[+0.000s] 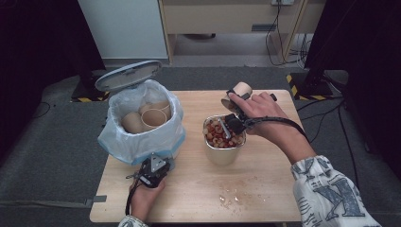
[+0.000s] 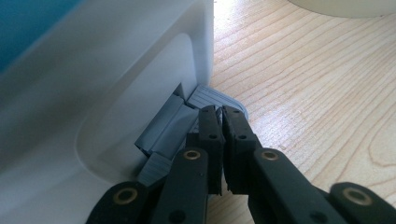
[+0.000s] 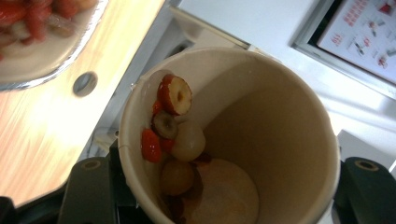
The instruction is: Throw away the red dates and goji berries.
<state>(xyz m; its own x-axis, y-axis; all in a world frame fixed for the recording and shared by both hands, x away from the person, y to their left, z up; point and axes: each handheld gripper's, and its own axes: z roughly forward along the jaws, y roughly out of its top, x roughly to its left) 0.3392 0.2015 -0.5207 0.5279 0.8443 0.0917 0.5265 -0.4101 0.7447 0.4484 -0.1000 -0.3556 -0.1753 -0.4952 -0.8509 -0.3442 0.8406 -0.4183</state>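
Observation:
My right gripper is shut on a paper cup, tipped on its side over a metal pot full of mixed food. In the right gripper view the paper cup sits between both jaws, with sliced fruit and other food scraps stuck to its inner wall. My left gripper is at the foot of a white pedal bin. Its jaws are shut, and the left gripper rests its tips on the grey pedal. The bin lid stands open.
The bin has a plastic bag liner and holds several used paper cups. Crumbs and a wet smear lie on the wooden table in front of the pot. Cables run over the floor behind the table.

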